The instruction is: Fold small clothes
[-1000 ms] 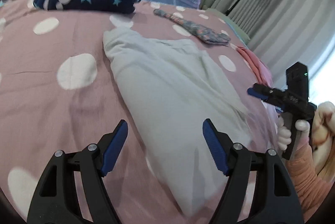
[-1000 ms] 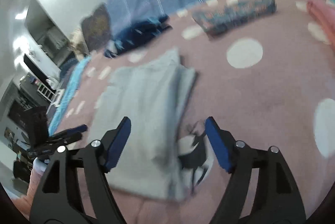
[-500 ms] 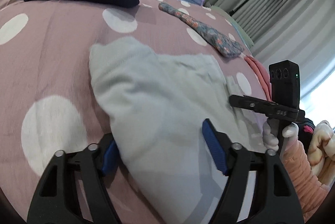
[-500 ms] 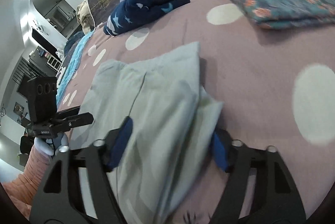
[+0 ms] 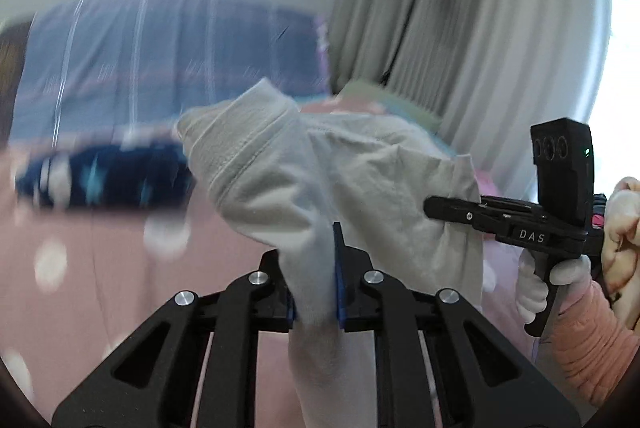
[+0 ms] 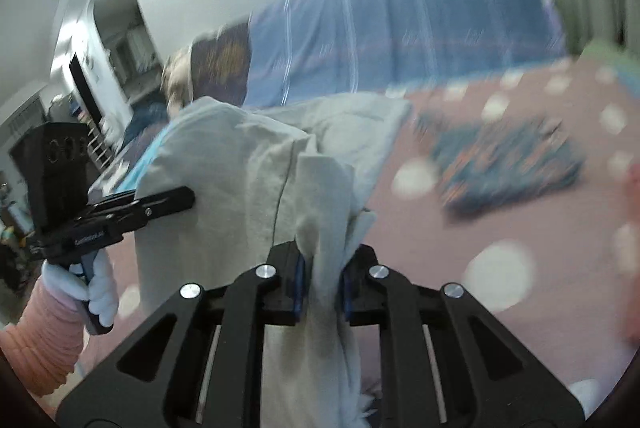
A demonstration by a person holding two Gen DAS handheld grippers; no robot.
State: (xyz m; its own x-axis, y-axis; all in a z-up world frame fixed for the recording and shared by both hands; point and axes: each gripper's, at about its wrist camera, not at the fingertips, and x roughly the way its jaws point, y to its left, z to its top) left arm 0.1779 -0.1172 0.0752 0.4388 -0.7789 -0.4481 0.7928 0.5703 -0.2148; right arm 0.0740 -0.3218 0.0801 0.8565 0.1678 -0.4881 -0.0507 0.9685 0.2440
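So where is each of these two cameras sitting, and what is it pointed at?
Left wrist view: rides the left hand-held gripper, looking along its closing jaws at the pale grey garment they pinch; the right hand-held gripper and a gloved hand show.
Right wrist view: rides the right hand-held gripper, its closing jaws pinching that garment; the left gripper and a pink sleeve show.
Shared: the garment, the pink dotted bedspread, the blue plaid bedding.

Pink dotted bed (image 6: 460,228), floral cloth (image 6: 508,163)
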